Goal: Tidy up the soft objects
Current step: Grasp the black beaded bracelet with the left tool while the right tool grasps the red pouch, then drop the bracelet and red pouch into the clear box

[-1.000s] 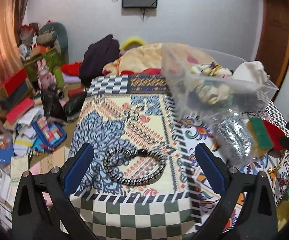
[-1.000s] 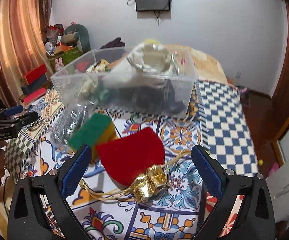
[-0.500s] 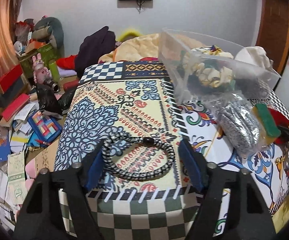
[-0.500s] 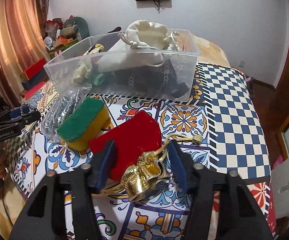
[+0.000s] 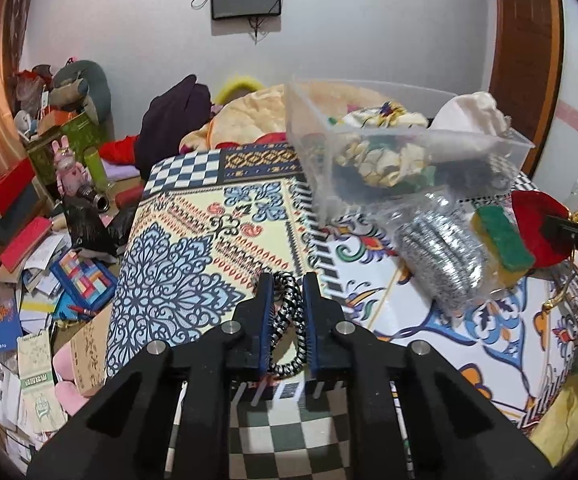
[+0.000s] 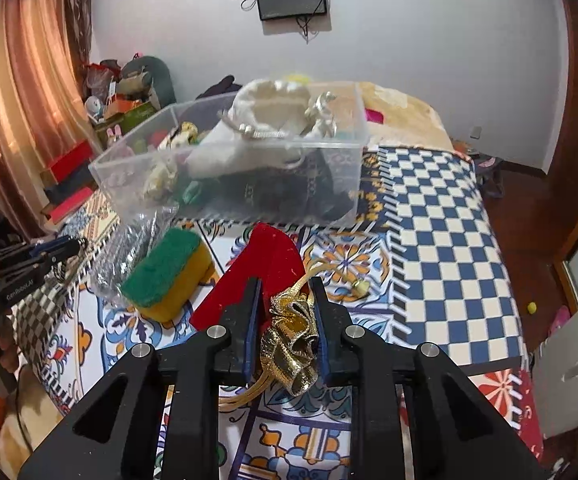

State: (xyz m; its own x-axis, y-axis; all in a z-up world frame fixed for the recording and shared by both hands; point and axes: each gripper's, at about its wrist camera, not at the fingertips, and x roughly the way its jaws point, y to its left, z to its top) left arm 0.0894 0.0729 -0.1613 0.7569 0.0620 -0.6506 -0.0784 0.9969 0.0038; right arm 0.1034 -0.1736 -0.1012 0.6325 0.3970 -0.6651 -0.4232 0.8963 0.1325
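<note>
Gold-trimmed red pouch (image 6: pixel 265 264) is pinched in the right tool (image 6: pixel 285 300) by its frill only and the braided cord loop (image 5: pixel 287 320) in the left tool (image 5: pixel 287 300), so either might slip before reaching the clear bin (image 6: pixel 249 176), though grip depth's hard to judge.

shiny gold cloth neck (image 6: pixel 291 334) on a matt red velvet pouch (image 6: pixel 265 264); beyond it a clear glossy plastic bin (image 6: pixel 249 176); braided cord loop (image 5: pixel 287 326)
</note>
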